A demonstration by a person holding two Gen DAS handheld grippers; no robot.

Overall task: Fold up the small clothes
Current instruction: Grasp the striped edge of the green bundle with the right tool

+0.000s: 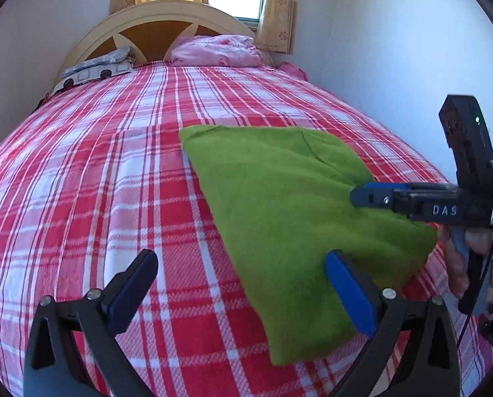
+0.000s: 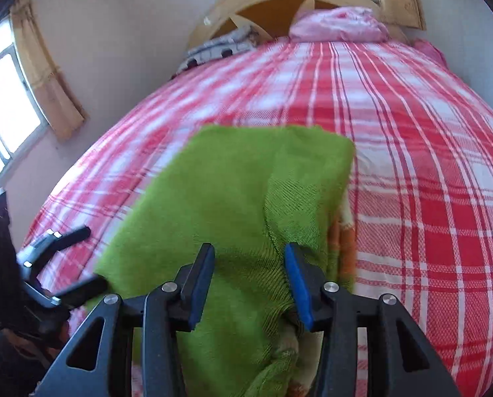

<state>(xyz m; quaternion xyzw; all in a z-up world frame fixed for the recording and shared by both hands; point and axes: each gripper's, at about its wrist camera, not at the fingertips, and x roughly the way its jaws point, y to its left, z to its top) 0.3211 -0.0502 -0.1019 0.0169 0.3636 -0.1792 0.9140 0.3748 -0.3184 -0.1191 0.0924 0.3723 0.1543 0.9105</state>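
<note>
A folded green knitted garment [image 1: 289,211] lies on the red-and-white plaid bedspread [image 1: 114,165], toward the near right part of the bed, its long edge running diagonally from the middle of the bed toward the lower right in the left wrist view. In the right wrist view the same garment [image 2: 226,198] fills the centre, with a fold ridge running up its right half and a strip of orange and cream fabric [image 2: 344,248] peeking out along its right edge. The left gripper [image 1: 243,271] hovers low over the near left edge of the garment with its jaws spread wide and nothing between them; its blue-padded right finger [image 1: 349,294] sits over the green cloth, while the other finger is over bare bedspread. From the right wrist camera this gripper [image 2: 80,258] appears at the lower left, just beside the garment's left edge, open. The right gripper [image 2: 248,281] is above the near end of the garment, its jaws parted to a moderate gap with green cloth seen between them, but I cannot tell whether the pads touch it. In the left wrist view it [image 1: 372,195] reaches in from the right, over the garment's right side. At the wooden headboard [image 1: 160,26] lie a pink bundle of bedding [image 1: 218,51] and a patterned pillow [image 1: 94,69], well apart from the garment.
</note>
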